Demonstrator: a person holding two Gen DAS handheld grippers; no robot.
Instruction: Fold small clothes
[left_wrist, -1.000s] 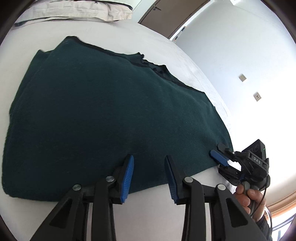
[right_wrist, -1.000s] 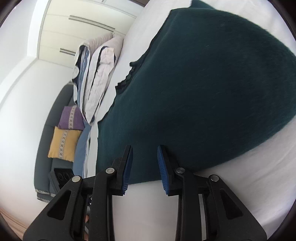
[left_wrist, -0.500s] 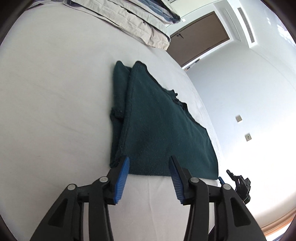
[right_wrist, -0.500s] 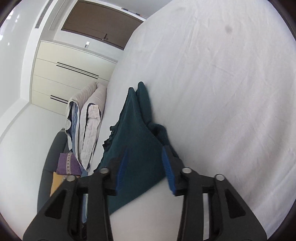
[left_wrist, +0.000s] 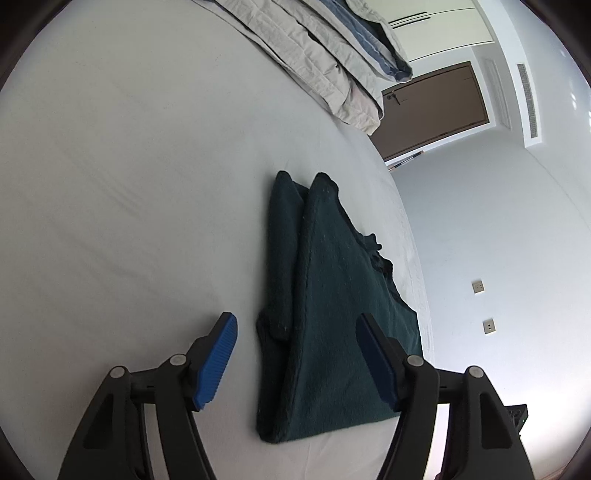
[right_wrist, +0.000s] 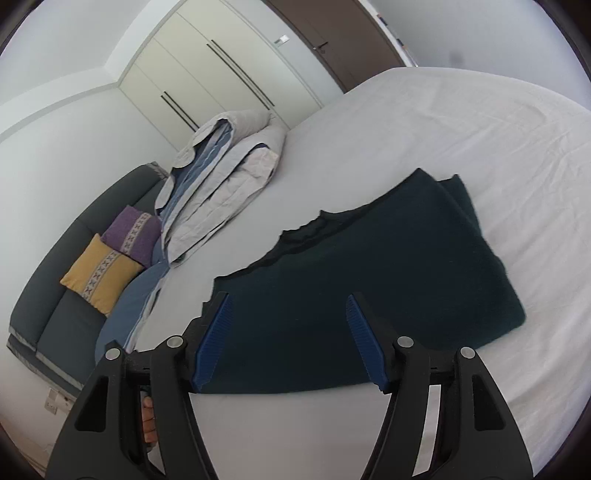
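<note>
A dark green knitted garment (left_wrist: 332, 314) lies folded flat on the white bed sheet (left_wrist: 129, 184); it also shows in the right wrist view (right_wrist: 388, 280), with a ragged dark edge toward the bedding. My left gripper (left_wrist: 297, 360) is open and empty, raised above the garment's near corner. My right gripper (right_wrist: 290, 341) is open and empty, raised above the garment's near edge. Neither touches the cloth.
A folded grey and blue duvet (right_wrist: 221, 177) lies on the bed beyond the garment, also seen in the left wrist view (left_wrist: 332, 55). A dark sofa (right_wrist: 66, 295) with a yellow cushion (right_wrist: 99, 273) and a purple cushion (right_wrist: 136, 236) stands beside the bed. A brown door (left_wrist: 436, 107) is behind.
Both grippers have lifted and pulled back from the garment's edge and their jaws have opened wider. The garment lies flat, now seen from farther away.
</note>
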